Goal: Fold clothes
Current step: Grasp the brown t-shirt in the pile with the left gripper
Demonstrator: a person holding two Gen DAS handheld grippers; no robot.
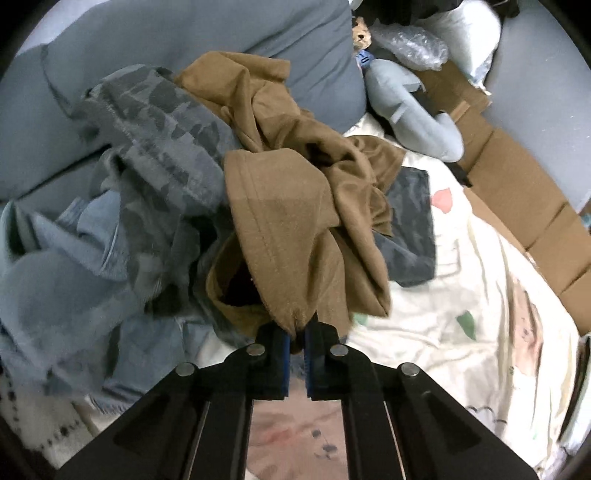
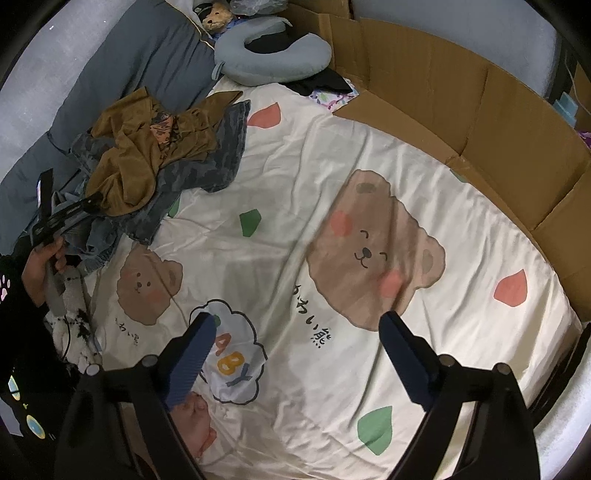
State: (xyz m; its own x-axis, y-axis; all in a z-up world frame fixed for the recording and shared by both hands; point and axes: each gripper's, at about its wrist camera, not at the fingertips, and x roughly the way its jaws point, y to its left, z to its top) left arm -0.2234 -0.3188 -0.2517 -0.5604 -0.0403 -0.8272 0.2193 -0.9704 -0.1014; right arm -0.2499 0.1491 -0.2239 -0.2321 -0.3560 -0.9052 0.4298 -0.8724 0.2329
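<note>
A crumpled brown garment (image 1: 295,206) lies on top of a pile of clothes, and my left gripper (image 1: 296,332) is shut on its near edge, the cloth bunched between the blue pads. Under it lie a grey camouflage-patterned garment (image 1: 159,147) and a light blue denim piece (image 1: 85,236). In the right wrist view the same brown garment (image 2: 125,162) tops the pile at the upper left, with the left gripper (image 2: 94,201) at its edge held by a hand (image 2: 38,266). My right gripper (image 2: 299,325) hangs open over the bear-print bedsheet (image 2: 295,192), holding nothing.
A cardboard wall (image 2: 480,107) borders the bed on the right. A blue neck pillow (image 2: 273,59), a small teddy bear (image 2: 218,18) and a grey-blue pillow (image 2: 122,74) sit at the head. A dark folded item (image 1: 410,221) lies beside the pile.
</note>
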